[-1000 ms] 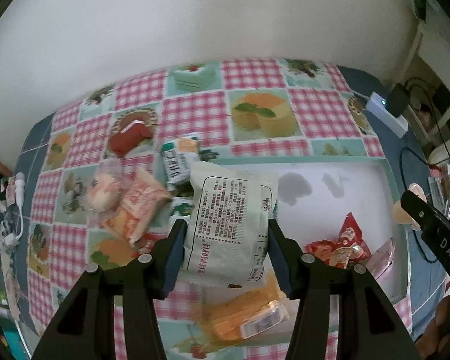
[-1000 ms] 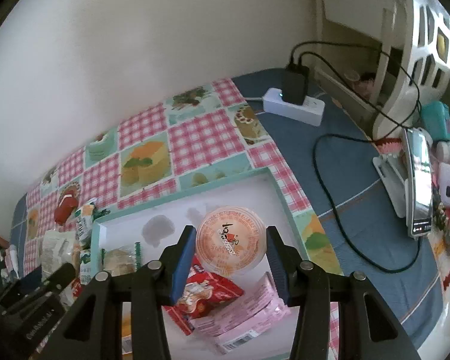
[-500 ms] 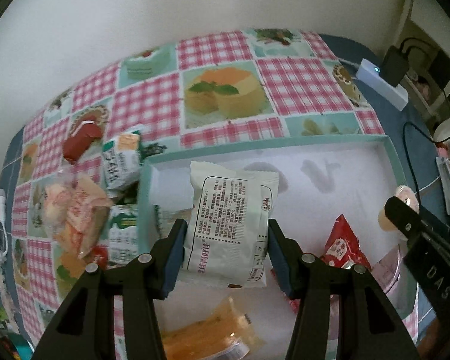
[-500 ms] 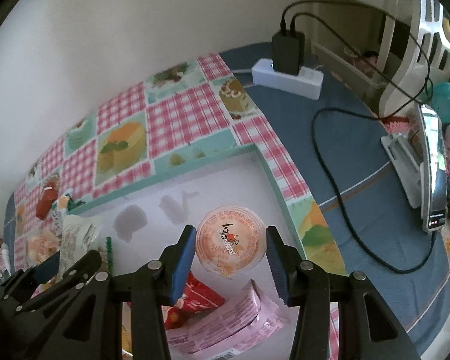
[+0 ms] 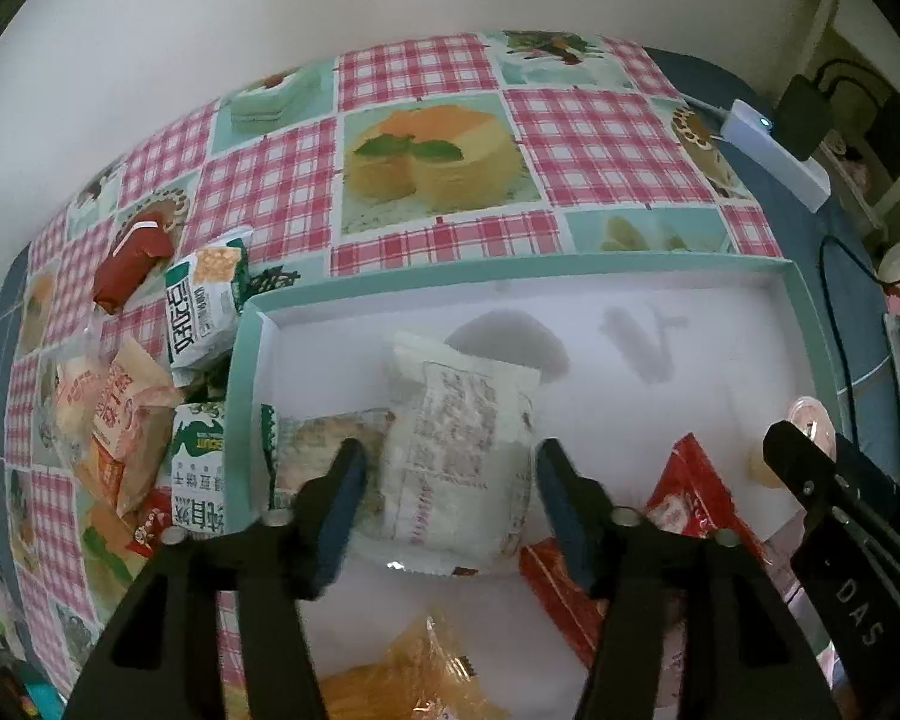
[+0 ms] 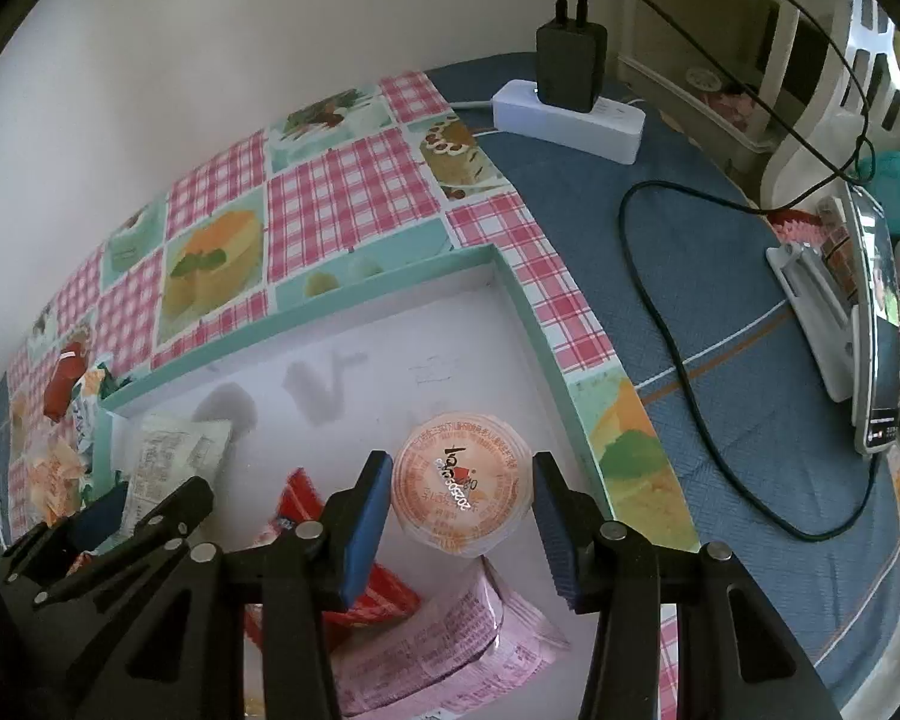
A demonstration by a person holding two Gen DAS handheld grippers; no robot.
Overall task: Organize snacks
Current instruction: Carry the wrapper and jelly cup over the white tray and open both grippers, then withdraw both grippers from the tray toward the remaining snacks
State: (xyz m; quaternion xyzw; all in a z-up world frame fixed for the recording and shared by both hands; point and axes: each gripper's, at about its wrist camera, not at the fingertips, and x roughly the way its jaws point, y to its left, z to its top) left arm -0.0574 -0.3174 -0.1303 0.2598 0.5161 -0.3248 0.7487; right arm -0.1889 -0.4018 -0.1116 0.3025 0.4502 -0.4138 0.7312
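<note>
My left gripper is open over the teal-rimmed white tray. A white snack packet lies between its fingers on the tray floor, blurred, partly on a clear-wrapped snack. My right gripper holds an orange-lidded jelly cup above the tray's right side, fingers at its sides. A red packet and a pink packet lie in the tray below it. An orange packet lies at the tray's front.
Loose snacks lie left of the tray on the checked cloth: a red packet, a green-white packet, orange packets. A power strip with charger, cables and a phone on a stand are to the right.
My left gripper moved forward over the tray, opened and let the white packet drop onto the tray floor. My right gripper with the jelly cup shifted slightly farther over the tray.
</note>
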